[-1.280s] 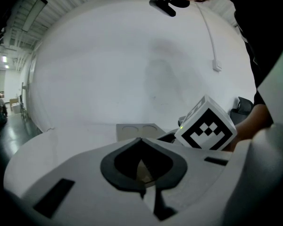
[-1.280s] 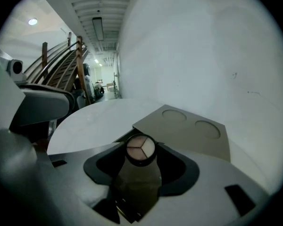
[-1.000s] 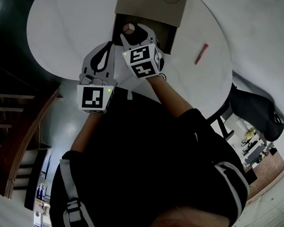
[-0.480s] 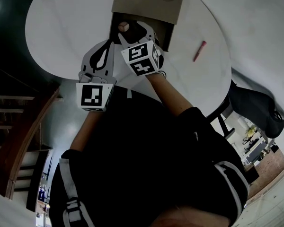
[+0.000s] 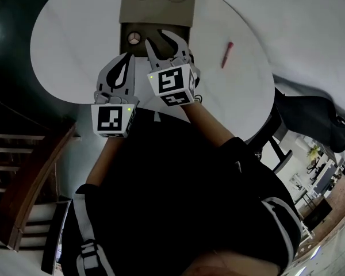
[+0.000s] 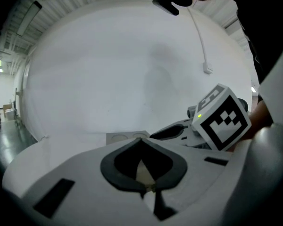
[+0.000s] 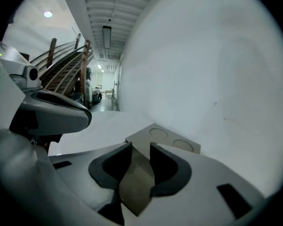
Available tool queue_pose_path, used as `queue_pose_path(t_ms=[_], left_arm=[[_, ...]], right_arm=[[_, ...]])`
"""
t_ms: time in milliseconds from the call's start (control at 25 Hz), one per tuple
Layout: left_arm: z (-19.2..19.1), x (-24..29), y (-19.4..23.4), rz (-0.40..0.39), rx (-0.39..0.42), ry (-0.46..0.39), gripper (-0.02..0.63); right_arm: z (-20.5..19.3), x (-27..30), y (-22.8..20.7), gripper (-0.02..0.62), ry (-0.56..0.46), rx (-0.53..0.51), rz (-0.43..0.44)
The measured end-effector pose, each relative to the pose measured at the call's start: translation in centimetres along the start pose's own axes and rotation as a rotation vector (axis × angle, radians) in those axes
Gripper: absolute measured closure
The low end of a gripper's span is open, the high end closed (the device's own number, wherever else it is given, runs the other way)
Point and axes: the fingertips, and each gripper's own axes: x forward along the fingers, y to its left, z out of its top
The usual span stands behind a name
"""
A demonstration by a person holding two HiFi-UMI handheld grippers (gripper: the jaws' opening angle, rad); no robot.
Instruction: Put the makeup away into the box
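Observation:
A tan cardboard box (image 5: 129,27) stands open at the far side of the round white table (image 5: 69,33), its lid (image 5: 158,2) folded back. A small round makeup item (image 5: 134,38) lies in the box's dark inside. A pink makeup stick (image 5: 226,54) lies on the table right of the box. My right gripper (image 5: 161,39) hangs over the box's near edge, open; its jaws have just been closing with nothing between them (image 7: 141,147). My left gripper (image 5: 126,57) is shut and empty, just left of it and short of the box (image 6: 140,141).
The lid with its two round marks shows beyond the jaws in both gripper views (image 7: 172,139) (image 6: 127,137). A dark chair (image 5: 310,125) stands at the table's right. A wooden staircase (image 5: 29,165) runs at the lower left.
The right gripper has lifted up and back out of the box and its jaws have narrowed. The round item stays in the box. The left gripper has risen a little.

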Motion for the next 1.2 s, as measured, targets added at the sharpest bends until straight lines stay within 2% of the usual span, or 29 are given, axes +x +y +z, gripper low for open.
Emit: queue_pose_path(t_ms=[320,640,800,960,1040,1200], left_arm=[[4.4,0.1,-3.9,-0.028,0.058,-0.097,0.598],[8.6,0.4,-9.2,-0.103,0.126,-0.183,0.6],[9.6,1.2,-12.4,-0.152,0.139,-0.19,0.6],[10.4,2.2,-15.8,-0.214,0.162,-0.203,0.598],[10.9,2.7,-17.4,-0.247,0.176,-0.212,0.599],[10.9,3.6,-19.8,-0.291,0.185,-0.196,0.6]], right_arm=[[3.3,-8.1,-4.0,0.554,-0.195,0.005,-0.119],[3.8,-15.3,-7.8,0.571,-0.312,0.058,-0.246],[2.9,-18.7,-10.2,0.571,-0.332,0.103,-0.307],[1.6,-21.7,-12.3,0.571,-0.291,0.16,-0.37],[1.0,-22.9,-13.4,0.571,-0.29,0.149,-0.403],[-0.2,-24.8,-15.1,0.571,-0.293,0.214,-0.451]])
